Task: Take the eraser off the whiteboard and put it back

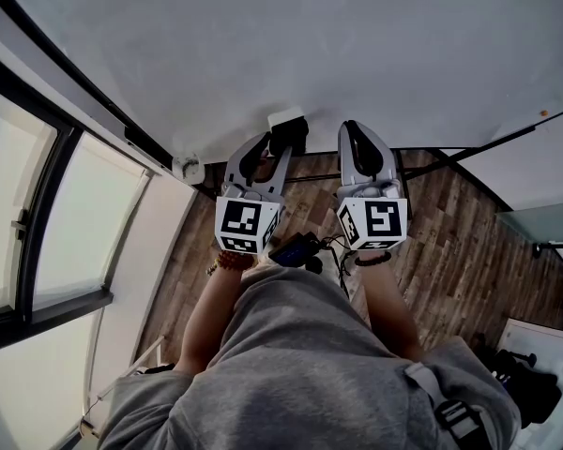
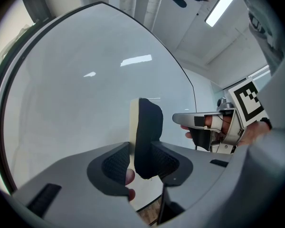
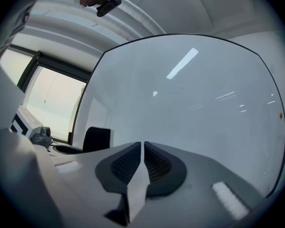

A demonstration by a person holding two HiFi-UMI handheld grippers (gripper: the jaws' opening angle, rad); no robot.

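Seen from the head view, the person's grey-clad body covers the lower floor, and the whiteboard [image 1: 310, 45] runs off the top edge. The left gripper [image 1: 266, 157] points at the board's bottom rail with the eraser [image 1: 288, 131] clamped at its tips. Whether the eraser touches the board cannot be told. The right gripper [image 1: 360, 146] sits just beside it. A window frame [image 1: 47, 204] stands to the left, and wood floor [image 1: 450, 251] lies open to the right.

Along the left gripper view, both pads press on the eraser, black felt to the right and pale backing to the left. Its lower end is buried between the jaws. Bare board fills the space ahead, out to its dark frame.

Across the right gripper view, the jaws are closed to a thin slit with nothing between them. The eraser shows as a dark block far left.
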